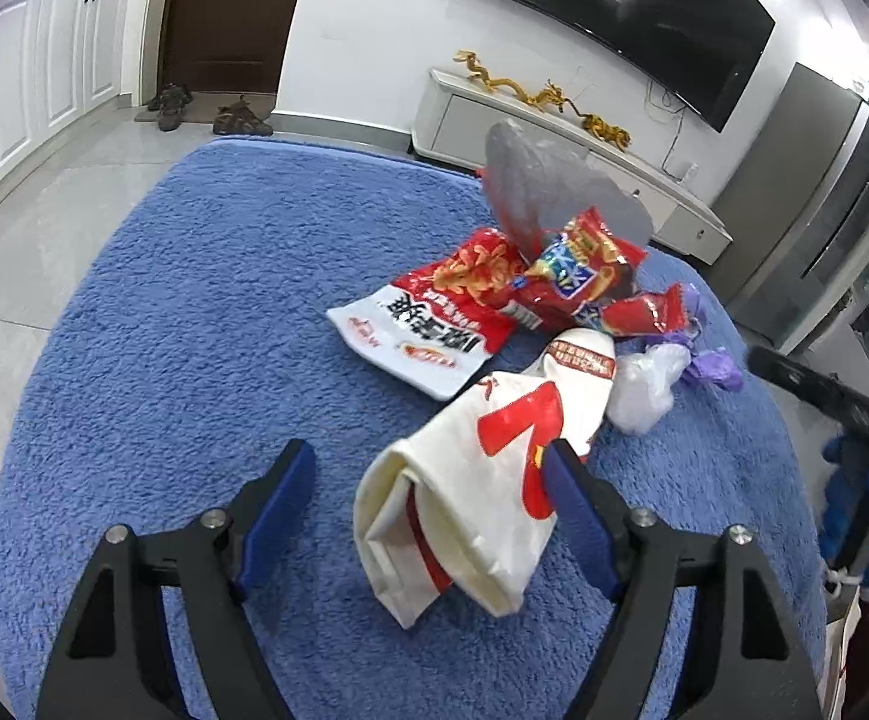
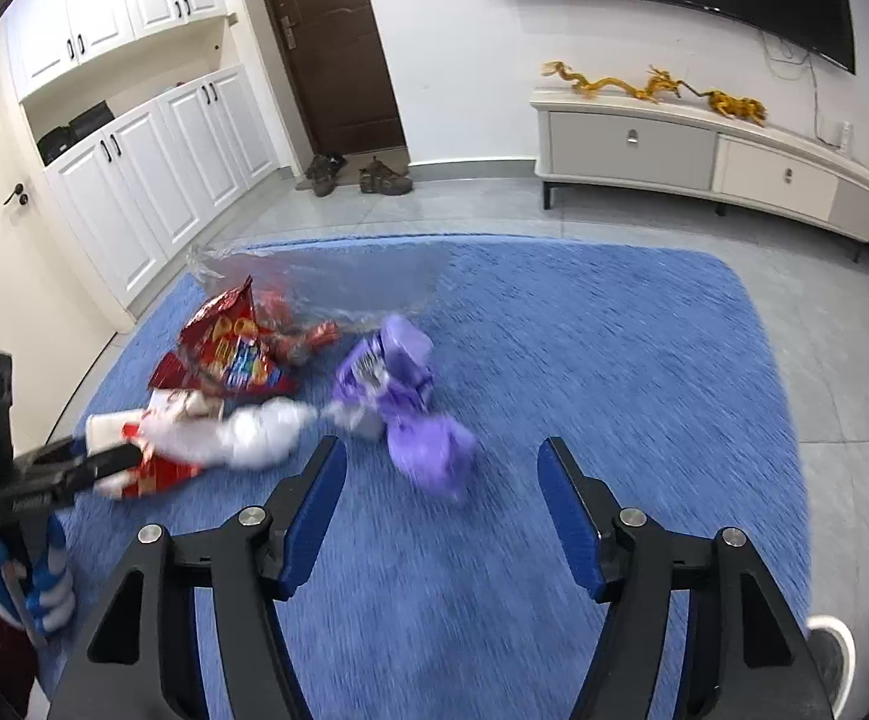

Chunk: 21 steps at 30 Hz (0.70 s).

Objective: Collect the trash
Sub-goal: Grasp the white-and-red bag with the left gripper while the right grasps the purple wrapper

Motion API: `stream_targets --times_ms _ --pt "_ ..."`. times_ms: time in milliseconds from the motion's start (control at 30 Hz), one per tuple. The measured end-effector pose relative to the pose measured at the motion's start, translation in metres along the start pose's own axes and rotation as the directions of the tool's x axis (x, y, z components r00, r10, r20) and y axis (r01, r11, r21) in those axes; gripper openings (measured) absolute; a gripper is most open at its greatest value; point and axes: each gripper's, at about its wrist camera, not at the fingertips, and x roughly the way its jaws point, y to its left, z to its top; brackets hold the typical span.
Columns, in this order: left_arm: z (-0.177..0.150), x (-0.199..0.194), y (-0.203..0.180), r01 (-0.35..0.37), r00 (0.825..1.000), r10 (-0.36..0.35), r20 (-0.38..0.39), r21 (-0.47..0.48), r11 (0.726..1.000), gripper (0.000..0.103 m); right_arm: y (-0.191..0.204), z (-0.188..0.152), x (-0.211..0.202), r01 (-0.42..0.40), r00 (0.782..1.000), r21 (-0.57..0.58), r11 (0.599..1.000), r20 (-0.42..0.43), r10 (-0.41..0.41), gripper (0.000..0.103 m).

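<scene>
The left gripper is spreading wide around the white bag, seemingly lining up a grab. The right gripper is gaping empty near the purple wrapper.

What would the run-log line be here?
left gripper: open over white paper bag | right gripper: open, empty | trash on blue rug

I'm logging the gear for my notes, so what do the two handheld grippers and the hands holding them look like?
Both the left gripper and the right gripper have black angular linkage arms with silver round pivot bolts, ending in flat fingers faced with blue ribbed pads. In the right wrist view, the left unit's body is black, held by a hand in a blue-and-white glove.
</scene>
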Motion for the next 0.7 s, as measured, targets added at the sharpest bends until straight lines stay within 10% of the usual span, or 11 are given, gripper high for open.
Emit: stream_targets --times_ms 400,700 --pt "-0.015 -0.015 -0.014 0.096 0.995 -0.096 -0.001 0.028 0.995 0.027 -0.001 0.025 0.063 -0.111 0.993 0.101 0.989 -0.031 0.115 0.061" --pt "-0.042 -0.046 -0.041 0.086 0.996 -0.088 0.016 0.071 0.994 0.023 0.007 0.004 0.029 -0.108 0.994 0.024 0.994 -0.028 0.109 0.009"
